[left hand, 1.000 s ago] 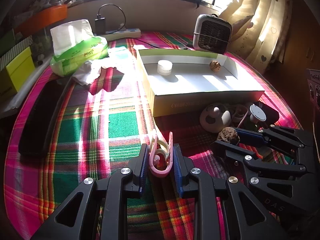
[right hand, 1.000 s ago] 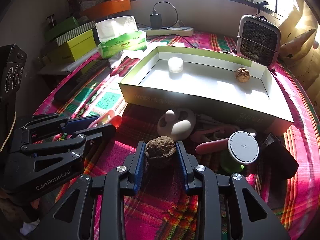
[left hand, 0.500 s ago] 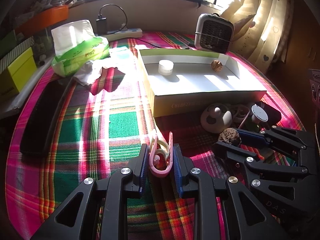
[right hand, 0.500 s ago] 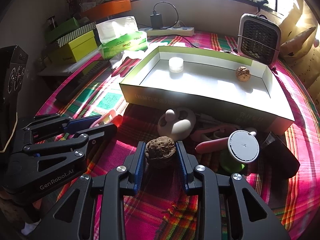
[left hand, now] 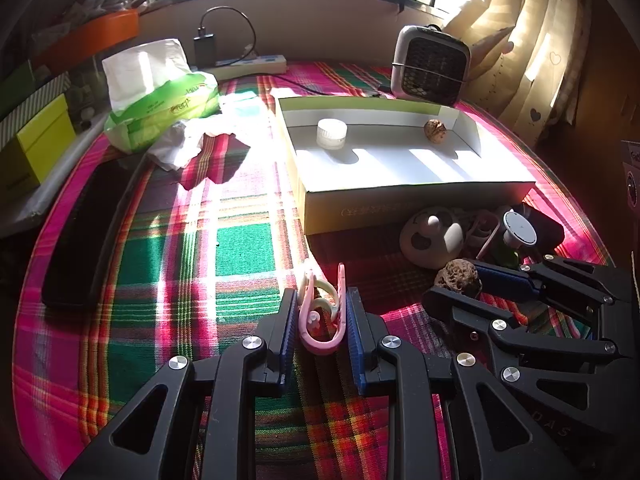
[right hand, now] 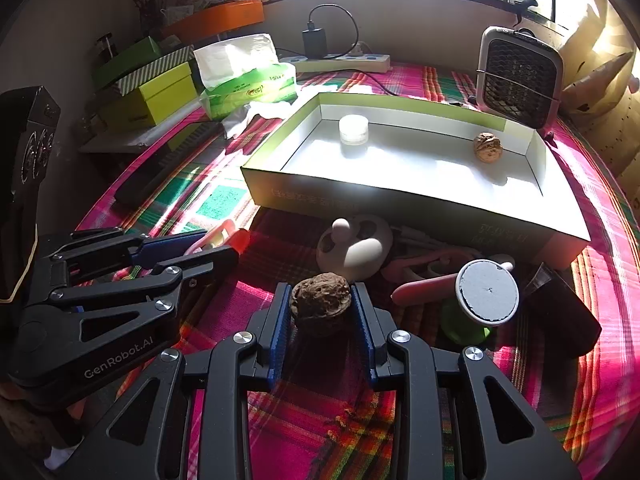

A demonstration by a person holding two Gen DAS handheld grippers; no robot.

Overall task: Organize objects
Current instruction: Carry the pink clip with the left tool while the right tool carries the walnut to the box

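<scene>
My left gripper is shut on a pink clip and holds it above the plaid cloth, in front of the box's near left corner. My right gripper is shut on a brown walnut, which also shows in the left wrist view. The open white box with green rim lies beyond both grippers. It holds a white jar lid at the back left and a second walnut at the back right.
In front of the box lie a beige holed object, a pink tool, a green spool with a white round top and a dark object. A tissue pack, black keyboard and small heater stand around.
Both grippers have risen slightly and drawn back with their objects; the box and the table look a little farther away. Grips are unchanged.
</scene>
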